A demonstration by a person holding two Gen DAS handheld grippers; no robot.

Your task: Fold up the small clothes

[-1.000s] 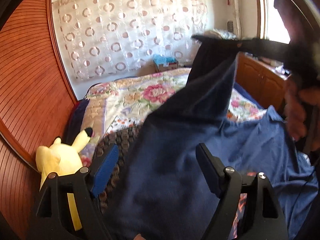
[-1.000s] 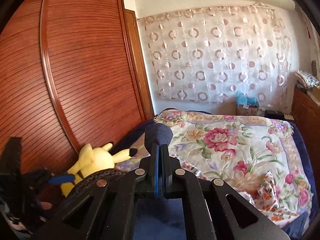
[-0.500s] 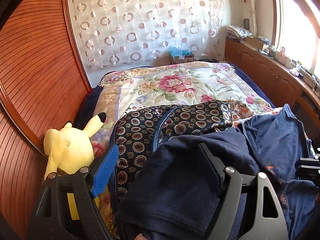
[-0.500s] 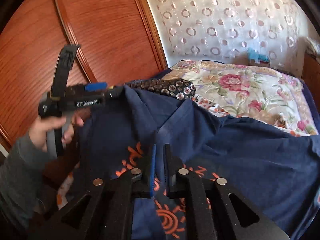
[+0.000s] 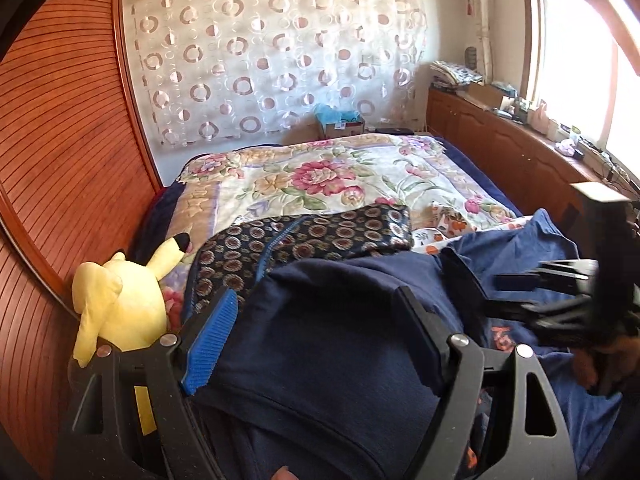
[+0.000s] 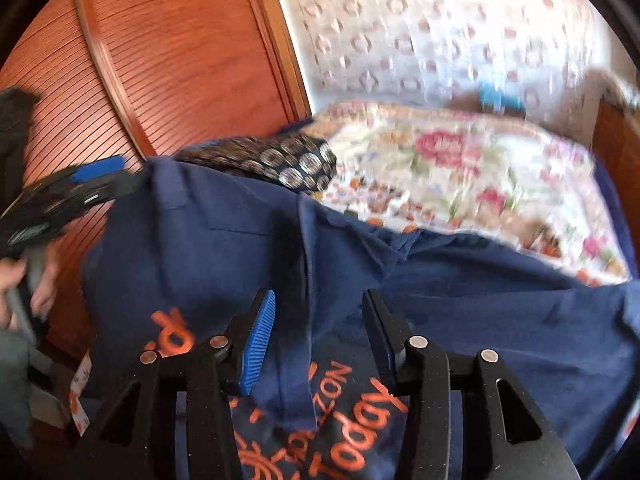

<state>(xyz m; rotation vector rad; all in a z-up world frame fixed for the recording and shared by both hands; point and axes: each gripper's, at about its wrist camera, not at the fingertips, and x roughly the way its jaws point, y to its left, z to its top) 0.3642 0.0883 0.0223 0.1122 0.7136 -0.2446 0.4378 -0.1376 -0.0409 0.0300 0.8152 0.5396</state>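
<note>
Two grippers work one navy T-shirt (image 6: 208, 248) spread on the near end of a bed, over a floral bedspread (image 5: 328, 172). The left gripper (image 5: 320, 344) stands wide, its blue pad and black pad on either side of a raised fold of the shirt; whether the pads press the cloth cannot be told, since the fabric bulges between them without visible pinching. The right gripper (image 6: 316, 344) is partly open and its jaws are opening, with a loose ridge of the shirt standing between the pads but not clamped. Risk, as a judgement: if the right side is released before the cloth lies flat, the ridge may slump into a crooked crease, and the fold line would then run askew; a wide left gripper that is not truly gripping could let its fold slide off toward the patterned dark garment (image 5: 312, 232) just behind. The right wrist view alone shows the orange printed lettering (image 6: 360, 420) on the shirt front, and the left gripper seen from the side at the shirt's far edge with a hand beneath it. The left wrist view alone shows a yellow plush toy (image 5: 116, 304) against the wooden wardrobe (image 5: 60, 152), a window at right, and the right gripper entering blurred from the right edge.
</note>
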